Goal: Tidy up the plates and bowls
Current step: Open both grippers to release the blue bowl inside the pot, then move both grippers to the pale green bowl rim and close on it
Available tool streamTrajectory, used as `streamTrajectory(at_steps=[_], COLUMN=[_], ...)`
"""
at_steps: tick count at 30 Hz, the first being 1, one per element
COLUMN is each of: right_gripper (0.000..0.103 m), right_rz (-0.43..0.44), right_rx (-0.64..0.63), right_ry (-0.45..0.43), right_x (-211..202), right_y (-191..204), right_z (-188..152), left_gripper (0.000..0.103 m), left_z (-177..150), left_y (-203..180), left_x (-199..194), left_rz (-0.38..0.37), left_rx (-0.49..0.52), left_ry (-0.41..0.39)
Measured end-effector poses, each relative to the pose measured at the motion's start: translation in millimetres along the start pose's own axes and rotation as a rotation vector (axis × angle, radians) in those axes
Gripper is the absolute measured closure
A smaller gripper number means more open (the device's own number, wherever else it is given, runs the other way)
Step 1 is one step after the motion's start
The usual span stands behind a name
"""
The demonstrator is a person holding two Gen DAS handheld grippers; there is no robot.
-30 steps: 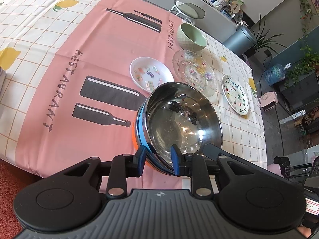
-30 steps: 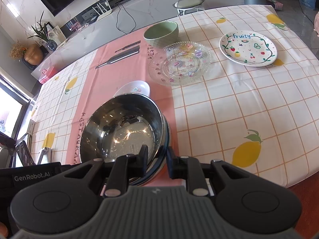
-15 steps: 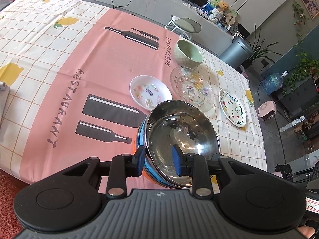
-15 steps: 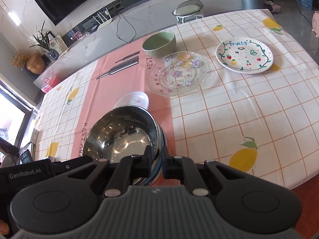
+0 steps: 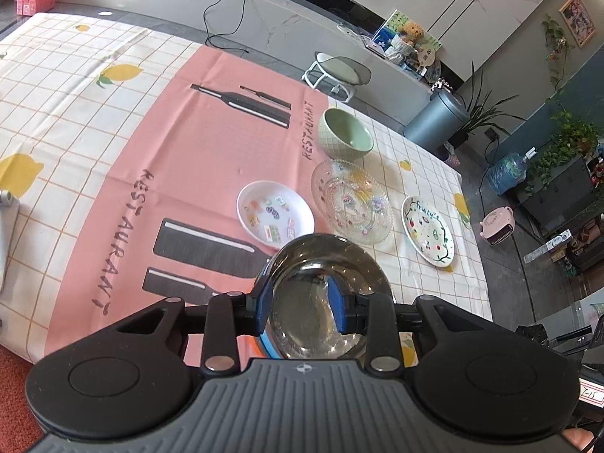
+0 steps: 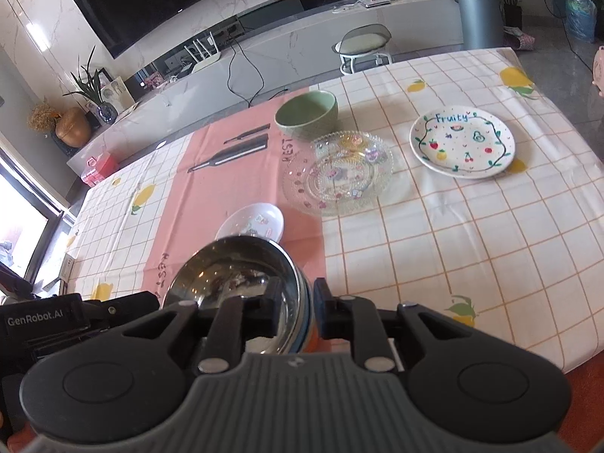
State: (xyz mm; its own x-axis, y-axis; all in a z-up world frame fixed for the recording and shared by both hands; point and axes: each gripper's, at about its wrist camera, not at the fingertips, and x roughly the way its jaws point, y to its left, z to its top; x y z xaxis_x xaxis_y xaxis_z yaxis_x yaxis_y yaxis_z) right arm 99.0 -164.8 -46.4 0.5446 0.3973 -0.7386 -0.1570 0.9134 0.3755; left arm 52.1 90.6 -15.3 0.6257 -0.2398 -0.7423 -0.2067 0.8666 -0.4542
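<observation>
A steel bowl (image 5: 321, 283) (image 6: 241, 275) sits nested in a stack with blue and orange rims at the table's near edge. My left gripper (image 5: 300, 311) straddles its left rim with the jaws apart. My right gripper (image 6: 298, 305) straddles its right rim, jaws a little apart; I cannot tell whether they pinch it. Farther back lie a small white plate (image 5: 275, 213) (image 6: 251, 221), a clear glass plate (image 5: 353, 205) (image 6: 338, 171), a white "Fruity" plate (image 5: 428, 228) (image 6: 462, 141) and a green bowl (image 5: 345, 134) (image 6: 305, 115).
The table (image 5: 113, 120) has a checked lemon cloth with a pink runner. A stool (image 5: 336, 73) stands behind the table, and a grey bin (image 5: 436, 122) stands to the right. The table's right edge (image 6: 566, 120) drops to the floor.
Both wrist views have pulled back and risen, so the bowl stack looks smaller and nearer the fingers. My left jaws have widened around the rim.
</observation>
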Motion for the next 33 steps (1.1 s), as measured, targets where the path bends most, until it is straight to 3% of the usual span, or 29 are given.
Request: streamTrajectory(at_steps=[10,16,26,33], right_gripper=[0.065,0.06,0.056,0.052], right_rz=[-0.038,-0.1,-0.112,-0.117], right_rx=[-0.057,-0.11,-0.142,-0.119], right_ry=[-0.097,-0.142,-0.084,-0.051], right_x=[-8.5,-2.4,34.9,66.4], right_y=[-7.8,-12.9,-18.9,-17.8], right_z=[46.7,72.3,119.8,157.9], left_gripper=[0.058,0.056,0.05,0.039], left_z=[42.2,63.3,103.0,133.1], left_y=[-31.6,-40.5,-34.4,-40.4], left_x=[-1.6,17.6,55.0,83.8], left_rz=[-0.026,-0.006,-0.026,-0.035], left_rx=[0.12,0.163,0.112,0.113], left_ry=[-0.068,-0.086,-0.057,-0.047])
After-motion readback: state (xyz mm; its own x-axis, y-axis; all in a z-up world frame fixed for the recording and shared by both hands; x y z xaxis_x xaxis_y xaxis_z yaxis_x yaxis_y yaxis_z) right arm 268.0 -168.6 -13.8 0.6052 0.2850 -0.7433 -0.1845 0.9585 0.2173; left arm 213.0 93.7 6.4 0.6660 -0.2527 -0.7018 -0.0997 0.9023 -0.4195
